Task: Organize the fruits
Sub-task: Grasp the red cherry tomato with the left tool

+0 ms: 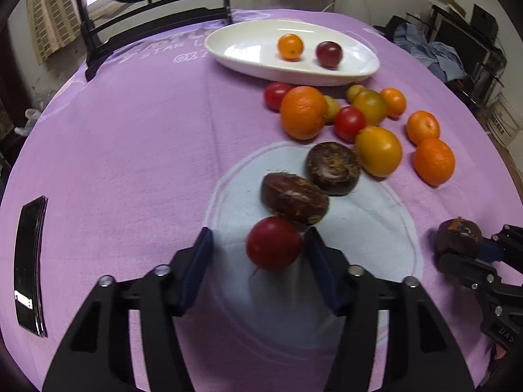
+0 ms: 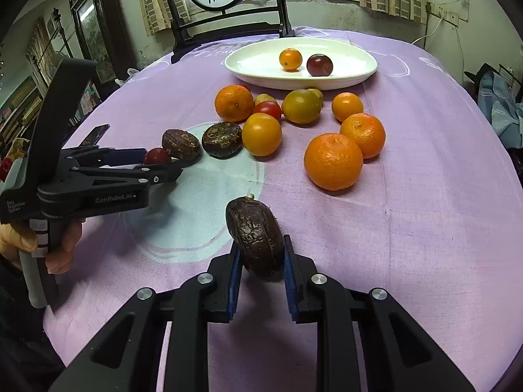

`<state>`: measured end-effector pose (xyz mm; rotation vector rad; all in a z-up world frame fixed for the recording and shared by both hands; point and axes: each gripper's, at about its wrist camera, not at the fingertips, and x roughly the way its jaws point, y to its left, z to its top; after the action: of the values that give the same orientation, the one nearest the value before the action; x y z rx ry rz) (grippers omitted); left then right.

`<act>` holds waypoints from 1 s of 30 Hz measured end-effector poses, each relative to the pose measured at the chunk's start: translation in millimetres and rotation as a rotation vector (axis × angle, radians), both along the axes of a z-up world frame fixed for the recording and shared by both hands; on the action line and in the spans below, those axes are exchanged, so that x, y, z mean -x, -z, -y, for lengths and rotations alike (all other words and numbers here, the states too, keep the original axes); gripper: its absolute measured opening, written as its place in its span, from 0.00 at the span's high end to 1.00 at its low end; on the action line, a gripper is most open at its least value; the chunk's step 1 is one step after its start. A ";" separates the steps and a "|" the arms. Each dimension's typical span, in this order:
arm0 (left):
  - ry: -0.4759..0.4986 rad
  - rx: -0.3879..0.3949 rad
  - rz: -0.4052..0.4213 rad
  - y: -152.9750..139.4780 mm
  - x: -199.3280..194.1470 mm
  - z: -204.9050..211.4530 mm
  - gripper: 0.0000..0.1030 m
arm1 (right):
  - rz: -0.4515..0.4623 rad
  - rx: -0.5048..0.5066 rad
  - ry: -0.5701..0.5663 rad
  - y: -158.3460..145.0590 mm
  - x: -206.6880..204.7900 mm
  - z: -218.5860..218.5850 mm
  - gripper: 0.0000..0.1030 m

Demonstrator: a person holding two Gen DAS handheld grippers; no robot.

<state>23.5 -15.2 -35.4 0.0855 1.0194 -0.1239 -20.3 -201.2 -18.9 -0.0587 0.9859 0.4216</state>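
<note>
My left gripper (image 1: pixel 258 245) is open around a red tomato (image 1: pixel 274 243); the tomato touches the right finger, with a gap to the left one. It also shows in the right wrist view (image 2: pixel 157 156). My right gripper (image 2: pixel 263 258) is shut on a dark brown wrinkled fruit (image 2: pixel 256 240), held on edge above the cloth. Two more dark brown fruits (image 1: pixel 333 167) (image 1: pixel 294 198) lie just beyond the tomato. A white oval plate (image 1: pixel 248 50) at the back holds a small orange fruit (image 1: pixel 290 46) and a dark red one (image 1: pixel 328 53).
A loose cluster of oranges (image 2: pixel 332 160), yellow and red tomatoes (image 2: pixel 261 134) lies between the plate and the grippers on the purple tablecloth (image 1: pixel 130 150). A black phone (image 1: pixel 29 264) lies at the left. A dark wooden stand (image 2: pixel 225 29) rises behind the plate.
</note>
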 end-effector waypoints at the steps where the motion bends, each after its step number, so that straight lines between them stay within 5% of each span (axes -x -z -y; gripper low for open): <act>1: 0.010 0.005 0.002 -0.5 0.2 1.9 0.56 | 0.001 0.000 0.000 -0.4 0.4 0.6 0.77; 4: 0.036 0.010 0.004 -1.1 2.1 7.2 0.71 | 0.007 -0.005 -0.001 -2.2 2.1 3.1 0.77; 7: 0.059 0.009 -0.018 -2.5 5.6 9.1 0.71 | 0.012 -0.009 0.005 -4.2 3.5 6.8 0.77; 10: 0.097 0.114 -0.068 -9.7 10.2 3.3 0.71 | 0.016 -0.014 0.006 -6.5 4.0 10.0 0.77; 16: 0.125 0.152 -0.026 -43.8 11.3 -0.3 0.71 | 0.041 -0.082 -0.006 -28.5 -3.7 17.6 0.77; 30: 0.086 0.133 0.040 -94.0 -102.4 27.5 0.71 | 0.204 -0.049 -0.014 -89.2 -91.3 16.9 0.77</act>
<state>125.8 -42.7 58.7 0.0102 0.9654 -0.2668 71.0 -218.0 70.3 -0.0634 0.7744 0.4435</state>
